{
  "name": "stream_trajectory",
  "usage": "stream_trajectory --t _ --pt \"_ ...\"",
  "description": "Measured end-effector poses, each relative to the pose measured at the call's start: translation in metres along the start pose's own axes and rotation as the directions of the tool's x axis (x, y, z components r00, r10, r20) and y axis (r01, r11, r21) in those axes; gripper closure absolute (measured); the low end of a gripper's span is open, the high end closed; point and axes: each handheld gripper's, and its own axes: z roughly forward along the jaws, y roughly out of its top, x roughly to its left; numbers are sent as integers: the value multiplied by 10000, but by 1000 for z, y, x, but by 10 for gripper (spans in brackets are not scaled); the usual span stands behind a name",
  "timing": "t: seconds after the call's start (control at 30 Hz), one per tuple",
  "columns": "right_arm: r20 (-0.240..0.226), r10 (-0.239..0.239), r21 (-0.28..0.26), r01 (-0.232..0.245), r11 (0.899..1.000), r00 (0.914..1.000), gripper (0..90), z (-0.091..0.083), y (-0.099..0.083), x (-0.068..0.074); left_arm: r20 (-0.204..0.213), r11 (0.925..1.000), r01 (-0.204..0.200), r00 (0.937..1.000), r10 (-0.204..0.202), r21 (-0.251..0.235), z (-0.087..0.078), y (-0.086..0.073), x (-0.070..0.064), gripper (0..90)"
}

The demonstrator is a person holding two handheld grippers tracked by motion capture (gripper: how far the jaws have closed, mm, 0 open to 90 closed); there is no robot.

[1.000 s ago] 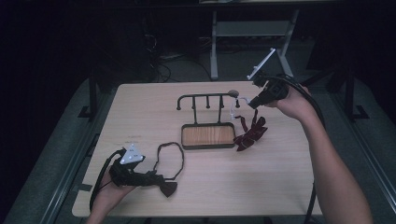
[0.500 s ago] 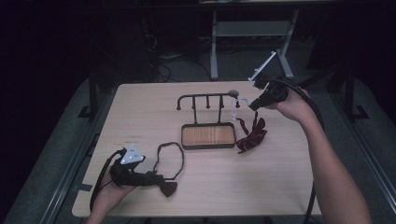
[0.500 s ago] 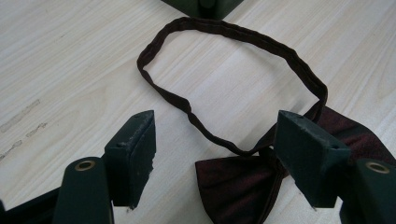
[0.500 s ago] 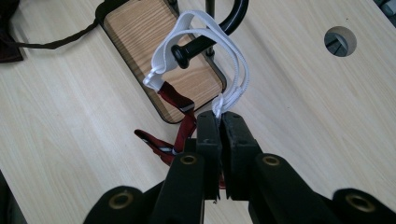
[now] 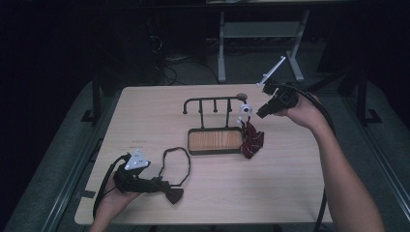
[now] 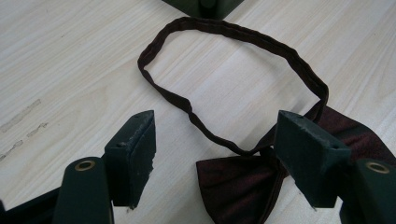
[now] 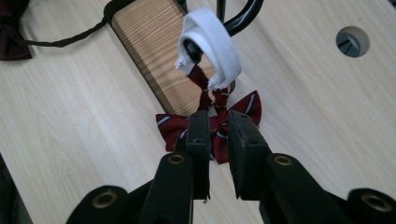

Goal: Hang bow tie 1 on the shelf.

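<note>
A black peg rack point(image 5: 212, 100) on a wooden base point(image 7: 149, 42) stands mid-table. A white elastic band point(image 7: 210, 39) is looped over the rack's right end peg point(image 5: 245, 110). A red striped bow tie point(image 5: 251, 137) hangs below the band on a red strap, beside the base. My right gripper point(image 7: 219, 119) hovers just right of that peg point(image 5: 261, 112); its jaws are nearly together where the strap runs down. At the front left, my left gripper point(image 5: 157, 183) rests open on the table. A dark maroon bow tie point(image 6: 238, 186) lies between its jaws, and its strap loop point(image 6: 233, 84) lies ahead.
A round cable hole point(image 5: 241, 95) sits in the tabletop behind the rack's right end. Bare wood lies between the two bow ties and along the right side point(image 5: 290, 183). Cables trail from both grippers toward the front edge.
My right gripper has shifted slightly down and left at the rack's end, and the white band and striped tie moved a little with it. The left gripper has stayed still.
</note>
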Motion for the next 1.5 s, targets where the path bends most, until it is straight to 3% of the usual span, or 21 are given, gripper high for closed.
stream_trajectory --t 0.63,1.5 --pt "-616 -60 -245 45 9997 9981 705 14 -28 7 47 9998 -68 10000 67 165 2 0 -1 302" --pt "-782 107 -560 -151 9983 9969 604 31 -60 18 165 9999 -41 9999 39 147 5 1 -2 302"
